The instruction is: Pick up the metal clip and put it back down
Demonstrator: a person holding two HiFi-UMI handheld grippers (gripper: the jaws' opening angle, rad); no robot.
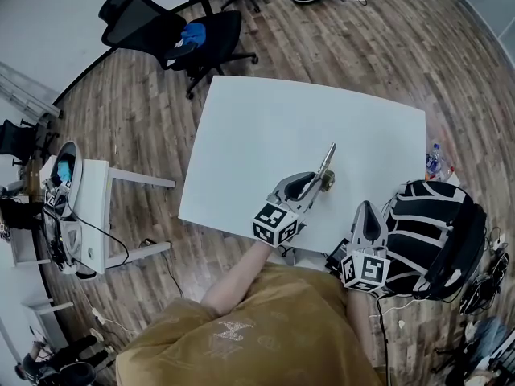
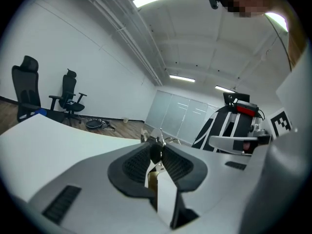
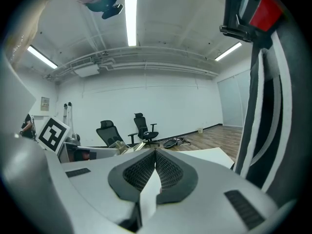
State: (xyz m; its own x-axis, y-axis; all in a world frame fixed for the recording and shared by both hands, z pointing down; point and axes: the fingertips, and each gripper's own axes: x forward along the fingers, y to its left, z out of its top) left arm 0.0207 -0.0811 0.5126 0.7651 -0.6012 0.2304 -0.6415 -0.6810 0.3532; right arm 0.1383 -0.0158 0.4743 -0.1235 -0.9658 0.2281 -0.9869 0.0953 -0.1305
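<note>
The metal clip (image 1: 327,166) is a binder-style clip with long silver handles. My left gripper (image 1: 316,182) is shut on it and holds it up over the near part of the white table (image 1: 273,127). In the left gripper view the clip (image 2: 156,146) sits pinched between the dark pads, its handles sticking out past the tips. My right gripper (image 1: 367,212) hovers at the table's near right edge, shut with nothing in it. In the right gripper view the pads (image 3: 144,169) meet at the tips, and the held clip (image 3: 130,148) shows off to the left.
A black-and-white backpack (image 1: 438,236) stands right of the table, close to my right gripper. Two office chairs (image 1: 173,30) stand beyond the far left corner. A small side table with equipment (image 1: 84,207) is at the left. A bottle (image 1: 434,161) lies on the floor at the right.
</note>
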